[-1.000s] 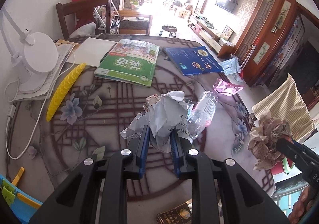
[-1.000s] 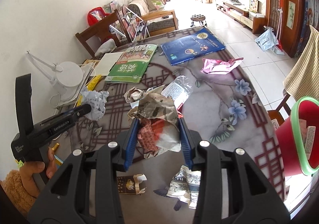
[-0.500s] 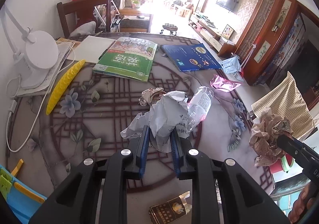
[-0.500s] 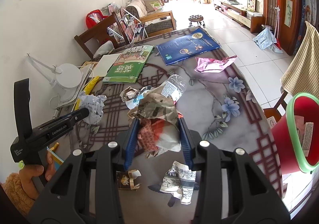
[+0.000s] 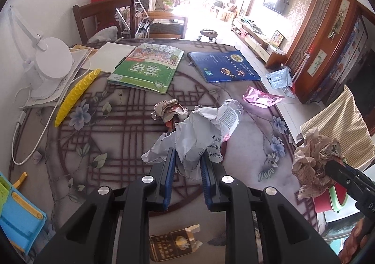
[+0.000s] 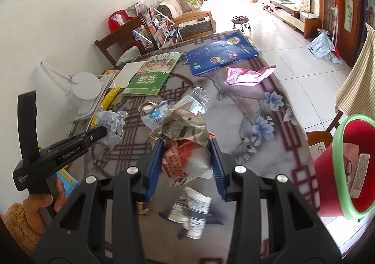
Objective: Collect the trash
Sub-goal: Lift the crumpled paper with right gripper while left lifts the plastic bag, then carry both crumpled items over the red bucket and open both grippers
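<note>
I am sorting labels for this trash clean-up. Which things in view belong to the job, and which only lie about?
Belongs to the job:
- white paper wad in left gripper
- newspaper wad in right gripper
- plastic bottle
- pink wrapper
- red bin

Just lying about:
- green book
- blue book
- white lamp
- yellow strip

L gripper (image 5: 187, 158) was clamped on crumpled white paper (image 5: 194, 132) above the table (image 5: 70, 137), w/ plastic bottle (image 5: 229, 115) + small paper wad (image 5: 167, 110) lying just beyond, cigarette pack (image 5: 174, 244) below, R gripper (image 5: 328, 164) gripping brown paper ball (image 5: 314, 158) at right edge.
</note>
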